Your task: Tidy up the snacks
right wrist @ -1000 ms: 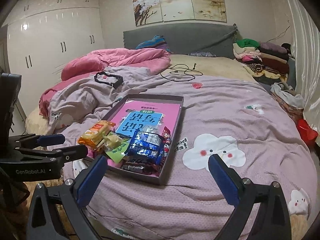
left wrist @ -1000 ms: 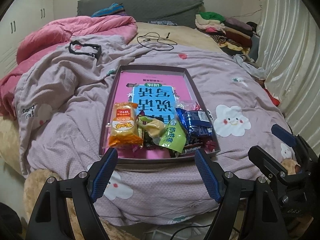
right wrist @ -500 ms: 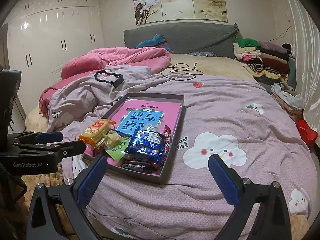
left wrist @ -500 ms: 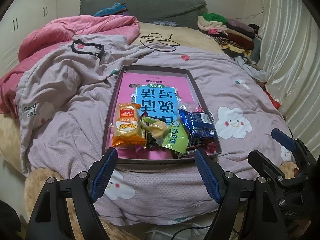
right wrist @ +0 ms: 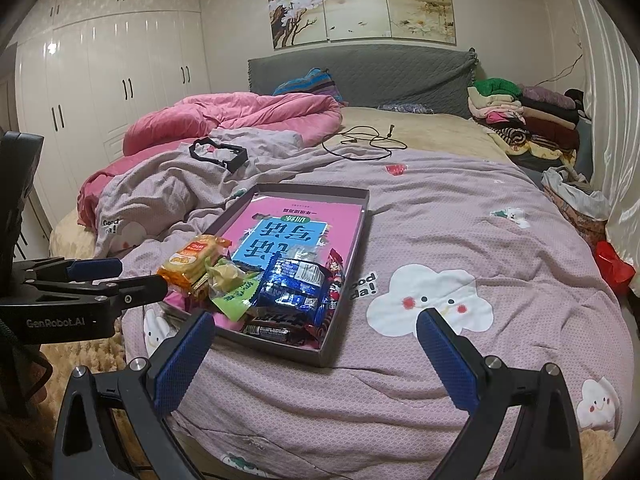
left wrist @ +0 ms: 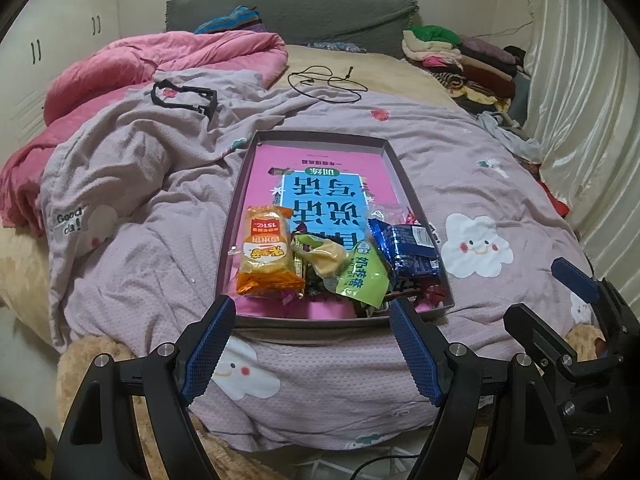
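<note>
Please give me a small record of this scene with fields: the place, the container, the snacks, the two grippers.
place: bed with a lilac blanket
container: shallow tray lying on the blanket, pink book inside
snacks: orange packet, green packet, blue packet, piled at the near end of the tray
left gripper: open, empty, before the tray
right gripper: open, empty

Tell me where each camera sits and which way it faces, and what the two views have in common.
Left wrist: rides on the left gripper, angled down at the snack tray straight ahead; its own open fingers frame the near rim, and the right gripper shows at right.
Right wrist: rides on the right gripper, aimed across the bed toward the headboard; its open fingers show, and the left gripper at left.
Shared: the tray, the orange packet and the blue packet.
</note>
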